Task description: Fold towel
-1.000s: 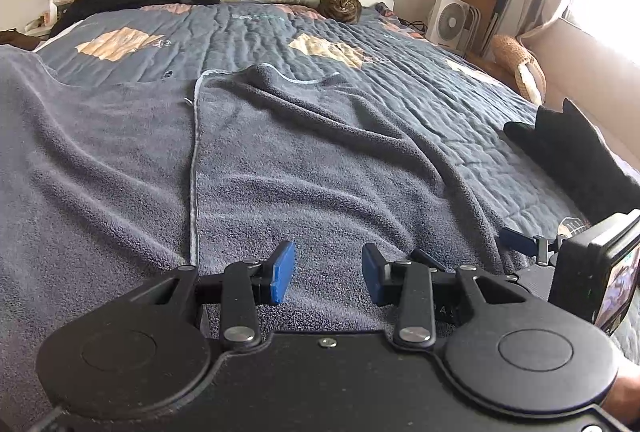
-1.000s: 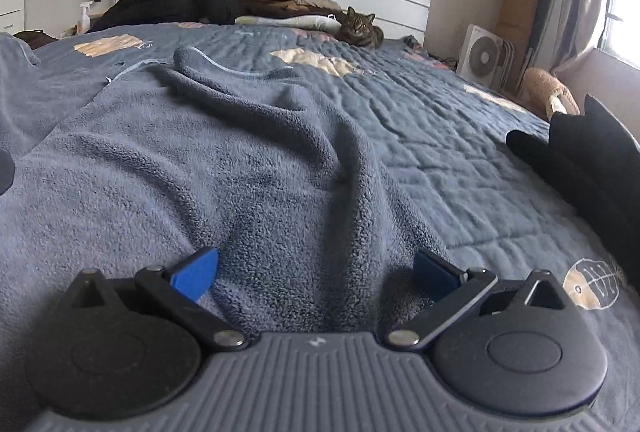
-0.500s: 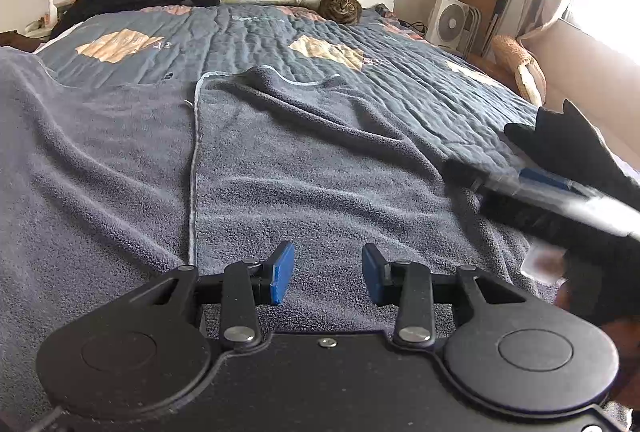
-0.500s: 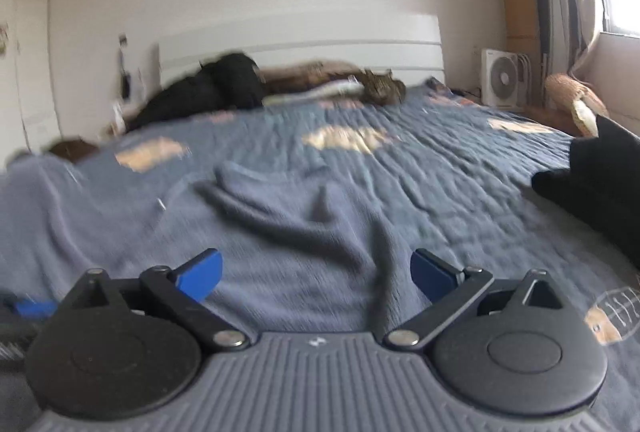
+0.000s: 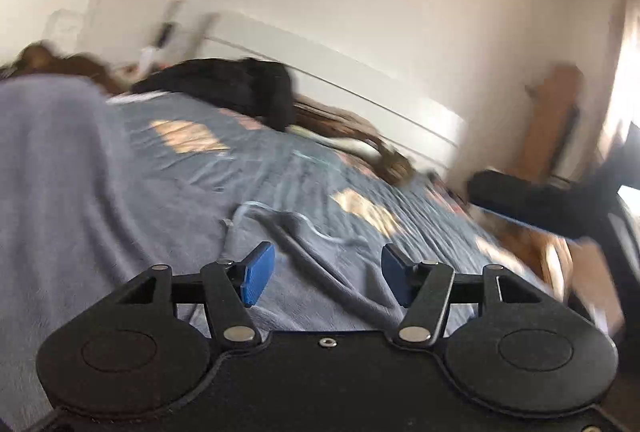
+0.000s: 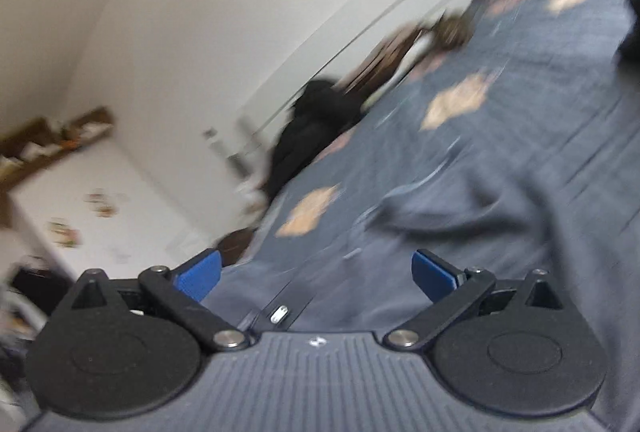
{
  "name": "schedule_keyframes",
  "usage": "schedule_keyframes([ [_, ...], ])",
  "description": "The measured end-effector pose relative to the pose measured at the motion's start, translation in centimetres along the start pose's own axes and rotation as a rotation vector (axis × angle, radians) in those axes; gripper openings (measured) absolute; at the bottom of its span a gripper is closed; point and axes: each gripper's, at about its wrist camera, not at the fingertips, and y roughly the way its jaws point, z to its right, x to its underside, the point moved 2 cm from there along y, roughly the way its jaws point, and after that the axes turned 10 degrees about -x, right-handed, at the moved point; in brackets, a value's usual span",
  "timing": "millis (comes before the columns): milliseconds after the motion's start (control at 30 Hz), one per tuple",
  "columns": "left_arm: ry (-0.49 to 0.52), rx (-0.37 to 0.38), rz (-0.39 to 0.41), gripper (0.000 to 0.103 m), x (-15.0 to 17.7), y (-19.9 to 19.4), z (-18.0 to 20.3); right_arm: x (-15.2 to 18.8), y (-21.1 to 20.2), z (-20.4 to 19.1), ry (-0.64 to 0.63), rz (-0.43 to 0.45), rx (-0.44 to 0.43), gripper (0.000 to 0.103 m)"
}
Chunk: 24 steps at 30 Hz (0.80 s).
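A grey-blue towel (image 5: 80,192) lies rumpled across the patterned bed cover (image 5: 256,160), with a raised fold running toward my left gripper (image 5: 327,278). That gripper hovers above the towel, open, with nothing between its blue pads (image 5: 258,274). In the right wrist view the towel (image 6: 500,216) spreads over the bed cover (image 6: 540,80), and my right gripper (image 6: 316,274) stands wide open over it, rolled steeply to one side. Both views are motion-blurred. The right gripper's dark body (image 5: 532,196) shows at the right of the left wrist view.
A black heap of clothing (image 5: 240,88) lies near the white headboard (image 5: 360,84). A brown blurred shape, likely the cat (image 5: 394,160), sits near the pillows. White furniture (image 6: 92,208) stands beside the bed. A window glares at the far right (image 5: 624,80).
Both grippers have lifted and tilted, and both views now blur. The left gripper's pads have spread wider apart. The right gripper has rolled hard and swung across, still open.
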Motion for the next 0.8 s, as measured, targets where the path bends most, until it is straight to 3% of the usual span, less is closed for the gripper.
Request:
schedule_keyframes([
  [167, -0.196, 0.0, -0.02, 0.058, -1.9, 0.0, -2.5, 1.5, 1.2, -1.4, 0.066, -0.113, -0.119, 0.102],
  [267, -0.244, -0.028, -0.02, 0.057, -2.3, 0.1, -3.5, 2.1, 1.7, -2.1, 0.087, -0.165, -0.173, 0.102],
  [500, -0.183, 0.033, -0.029, 0.057, -2.0, 0.3, -2.3, 3.1, 2.6, -3.2, 0.187, -0.272, -0.292, 0.103],
  [667, -0.25, 0.021, -0.049, 0.057, -2.0, 0.6, -3.2, 2.7, 1.9, -4.2, 0.078, -0.277, -0.249, 0.103],
  [800, -0.25, 0.041, -0.058, 0.057, -2.0, 0.7, -3.2, 2.8, 2.3, -3.5, 0.076, -0.305, -0.225, 0.103],
])
